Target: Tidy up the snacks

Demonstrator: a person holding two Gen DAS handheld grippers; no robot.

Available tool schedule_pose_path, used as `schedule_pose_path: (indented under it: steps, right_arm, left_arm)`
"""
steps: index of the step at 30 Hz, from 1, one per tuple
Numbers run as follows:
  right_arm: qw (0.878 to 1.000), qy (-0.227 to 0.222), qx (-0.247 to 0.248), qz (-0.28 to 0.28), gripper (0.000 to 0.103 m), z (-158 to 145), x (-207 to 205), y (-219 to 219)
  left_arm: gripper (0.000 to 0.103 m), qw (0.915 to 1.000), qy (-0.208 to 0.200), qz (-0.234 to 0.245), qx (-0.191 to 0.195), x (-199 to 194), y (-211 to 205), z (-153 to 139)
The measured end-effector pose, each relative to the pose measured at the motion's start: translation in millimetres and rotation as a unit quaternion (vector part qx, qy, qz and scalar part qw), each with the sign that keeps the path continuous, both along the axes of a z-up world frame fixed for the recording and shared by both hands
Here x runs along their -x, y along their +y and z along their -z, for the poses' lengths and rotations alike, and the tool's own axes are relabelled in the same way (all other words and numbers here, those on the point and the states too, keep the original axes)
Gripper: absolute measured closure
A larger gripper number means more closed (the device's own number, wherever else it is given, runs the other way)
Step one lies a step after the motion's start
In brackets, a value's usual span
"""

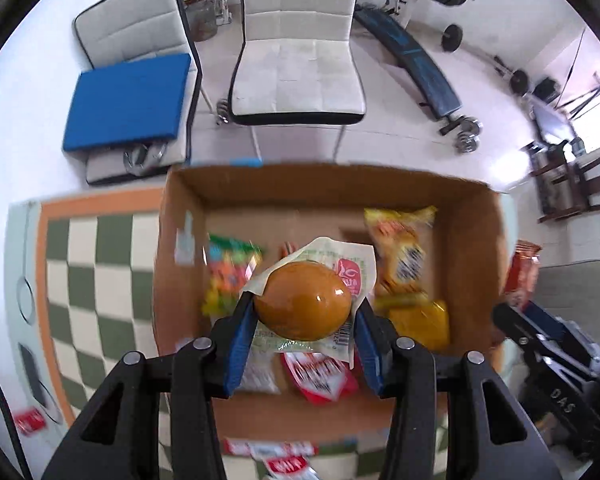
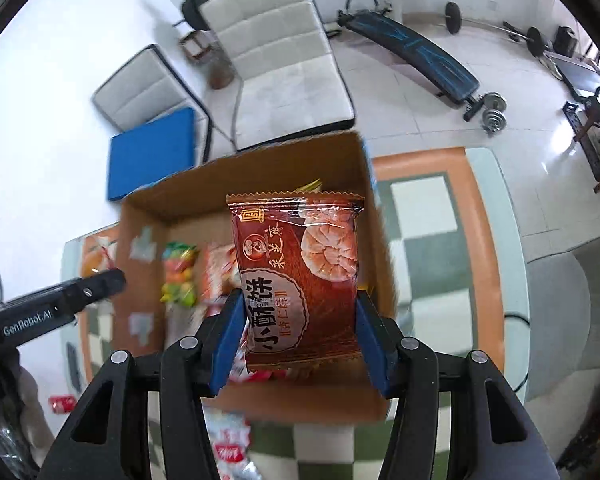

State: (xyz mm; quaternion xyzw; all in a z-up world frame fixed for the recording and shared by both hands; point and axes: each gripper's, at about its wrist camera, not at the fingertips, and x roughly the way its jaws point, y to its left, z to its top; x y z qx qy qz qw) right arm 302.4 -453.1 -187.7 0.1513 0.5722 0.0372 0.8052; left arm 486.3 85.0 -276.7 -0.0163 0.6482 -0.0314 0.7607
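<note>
My left gripper [image 1: 305,312] is shut on a wrapped round brown bun [image 1: 303,300] and holds it above the open cardboard box [image 1: 472,248]. In the box lie a green-orange candy bag [image 1: 230,276], yellow snack packets [image 1: 404,256] and a red-white packet [image 1: 320,376]. My right gripper [image 2: 296,312] is shut on a brown-red pastry packet [image 2: 300,276] held upright over the same box [image 2: 380,248]. The right gripper shows at the right in the left wrist view [image 1: 540,340]; the left gripper shows at the left in the right wrist view [image 2: 60,304].
The box stands on a green-and-cream checked cloth with an orange border [image 1: 92,264]. Red-white packets [image 1: 284,456] lie on the cloth near the box's front. White chairs [image 1: 300,60], one with a blue cushion [image 1: 128,100], stand beyond the table. Gym gear [image 1: 416,60] is farther back.
</note>
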Motion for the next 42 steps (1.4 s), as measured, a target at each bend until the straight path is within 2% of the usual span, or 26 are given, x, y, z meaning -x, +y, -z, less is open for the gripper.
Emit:
schedule_pose_path:
  steps: [4, 6, 7, 8, 10, 12, 17, 20, 24, 28, 30, 33, 37, 40, 42]
  right_arm:
    - [1.0, 0.022, 0.017, 0.009, 0.044, 22, -38, -8]
    - [0.999, 0.04, 0.028, 0.014, 0.035, 33, -52, -11]
    - [0.998, 0.042, 0.033, 0.016, 0.021, 35, -56, -12]
    - [0.998, 0.041, 0.038, 0.02, 0.017, 36, -58, -12]
    - [0.998, 0.038, 0.046, 0.021, 0.017, 37, -63, -11]
    - [0.998, 0.038, 0.044, 0.019, 0.017, 37, -64, -9]
    - [0.998, 0.034, 0.047, 0.009, 0.016, 33, -61, -1]
    - [0.998, 0.032, 0.047, 0.007, 0.015, 28, -56, 3]
    - [0.999, 0.027, 0.046, -0.002, 0.015, 18, -43, 12]
    - [0.999, 0.014, 0.03, -0.027, 0.014, 2, -9, 27]
    - [0.999, 0.009, 0.021, -0.049, 0.014, -5, 18, 37]
    - [0.996, 0.014, 0.018, -0.085, 0.014, -2, 70, 57]
    - [0.984, 0.055, 0.018, -0.167, 0.014, 35, 142, 104]
    - [0.966, 0.086, 0.042, -0.239, 0.014, 77, 192, 149]
    - [0.955, 0.103, 0.047, -0.276, 0.014, 100, 216, 174]
  left_arm:
    - [0.058, 0.9995, 0.013, 0.006, -0.027, -32, -1, 21]
    - [0.058, 0.999, 0.03, 0.0, -0.032, -45, 2, 31]
    - [0.058, 0.9991, 0.036, -0.008, -0.023, -49, 5, 35]
    - [0.058, 0.9989, 0.041, -0.014, -0.017, -53, 8, 38]
    - [0.055, 0.9986, 0.045, -0.016, -0.021, -58, 10, 41]
    - [0.034, 0.9985, 0.048, -0.016, -0.02, -60, 11, 41]
    - [0.03, 0.9988, 0.045, -0.011, -0.017, -51, 9, 32]
    - [0.012, 0.9992, 0.04, -0.007, -0.004, -45, 9, 25]
    - [0.012, 0.9996, 0.027, 0.0, 0.008, -23, 10, 8]
    - [0.012, 0.9998, 0.005, -0.004, 0.019, 29, 20, -13]
    - [0.012, 0.9997, -0.006, -0.022, 0.009, 69, 32, -19]
    - [0.012, 0.9985, -0.003, -0.053, -0.013, 136, 54, -13]
    - [0.012, 0.9928, 0.014, -0.092, -0.076, 228, 90, 16]
    - [0.012, 0.9889, 0.057, -0.099, -0.094, 282, 117, 52]
    - [0.012, 0.9868, 0.071, -0.111, -0.094, 313, 133, 73]
